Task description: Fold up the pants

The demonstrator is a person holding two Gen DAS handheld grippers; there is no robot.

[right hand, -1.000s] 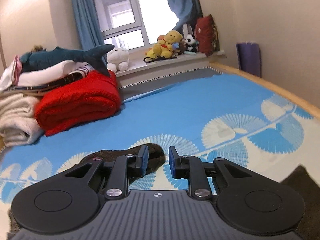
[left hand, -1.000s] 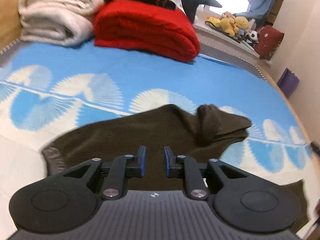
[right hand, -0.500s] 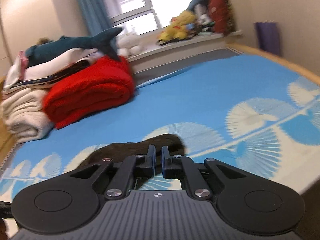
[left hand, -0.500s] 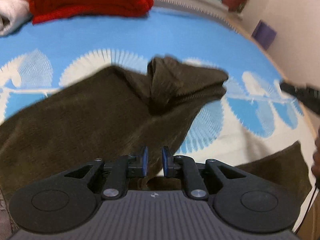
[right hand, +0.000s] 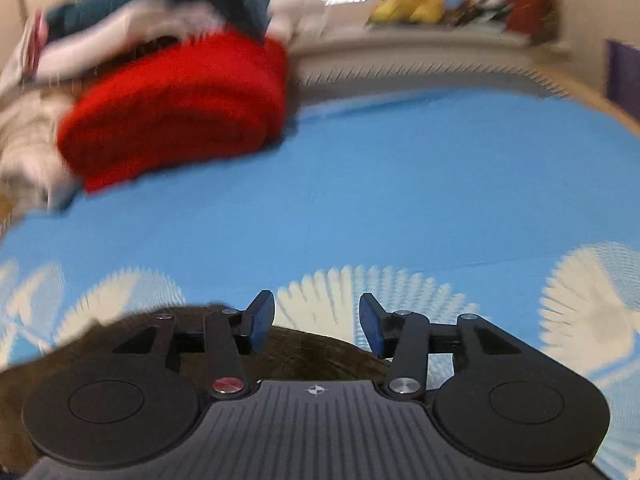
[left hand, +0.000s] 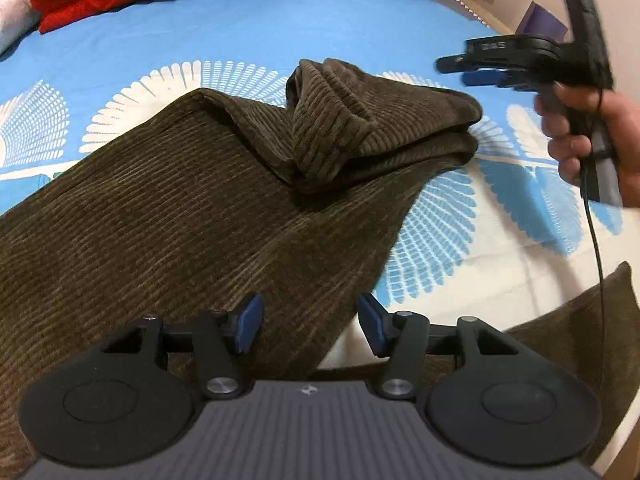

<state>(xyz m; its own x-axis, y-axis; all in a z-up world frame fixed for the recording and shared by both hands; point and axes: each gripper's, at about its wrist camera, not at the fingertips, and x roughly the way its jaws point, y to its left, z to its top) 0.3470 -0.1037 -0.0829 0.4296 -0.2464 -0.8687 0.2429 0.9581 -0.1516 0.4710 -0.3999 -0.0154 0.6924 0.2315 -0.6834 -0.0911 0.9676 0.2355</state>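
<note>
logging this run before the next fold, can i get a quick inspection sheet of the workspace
Surface: bed with a blue sheet with white fan pattern, bare cream patch at right.
Job's things: dark brown corduroy pants spread flat, one end bunched up in a rumpled heap.
Clutter: folded red blanket and pale folded bedding at the far edge.
Grippers: left gripper open, low over the pants, holding nothing; right gripper open, empty, raised beyond the heap.
Cables: thin black cable hanging from the right gripper's handle.
Surroundings: windowsill with yellow plush toys, blurred.
</note>
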